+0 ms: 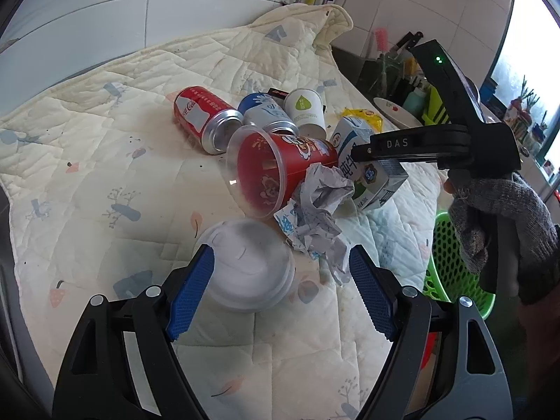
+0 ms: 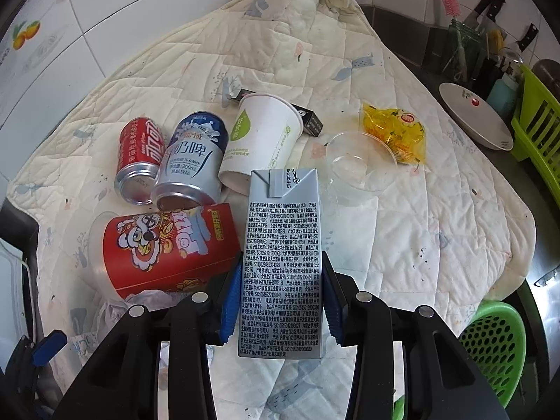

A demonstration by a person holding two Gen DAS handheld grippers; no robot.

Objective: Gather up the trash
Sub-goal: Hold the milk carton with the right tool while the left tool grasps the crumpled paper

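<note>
Right tool [image 2: 281, 301] grips milk carton [image 2: 281, 245] above quilt [image 2: 402, 245].

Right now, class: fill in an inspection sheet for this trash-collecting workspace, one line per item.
Surface: quilted cloth, stained.
Job's things: milk carton; red can; blue can; paper cup; red tub; crumpled paper; white lid; clear cup; yellow wrapper.
Clutter: black box.
Grippers: right tongs clamp the carton; left tongs open over the lid.
Cables: nothing seen.
Surroundings: green basket, plate, tiled wall.
</note>
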